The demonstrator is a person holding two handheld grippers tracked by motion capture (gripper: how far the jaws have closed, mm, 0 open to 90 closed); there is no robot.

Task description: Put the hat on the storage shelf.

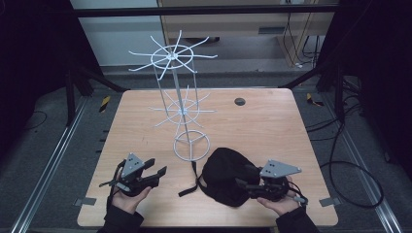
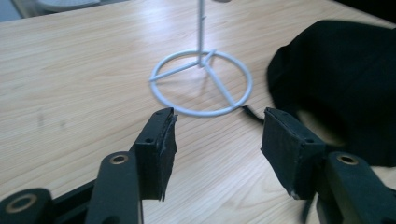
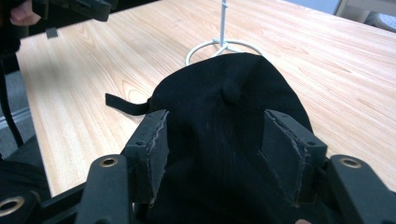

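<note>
black cap [image 3: 224, 116] — top button seen close | right gripper [image 3: 215, 140] jaws straddle it

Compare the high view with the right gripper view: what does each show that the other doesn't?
High view alone: the rack's two tiers of hook arms, the round plug in the table, the floor rails, both forearms, and the right gripper seen from outside.

Right gripper view alone: the cap's top button close up, and the worn pads on that gripper's open fingers, with the cap between them.

Both: the cap, its strap, the rack's ring base, the table, and the left gripper.
</note>
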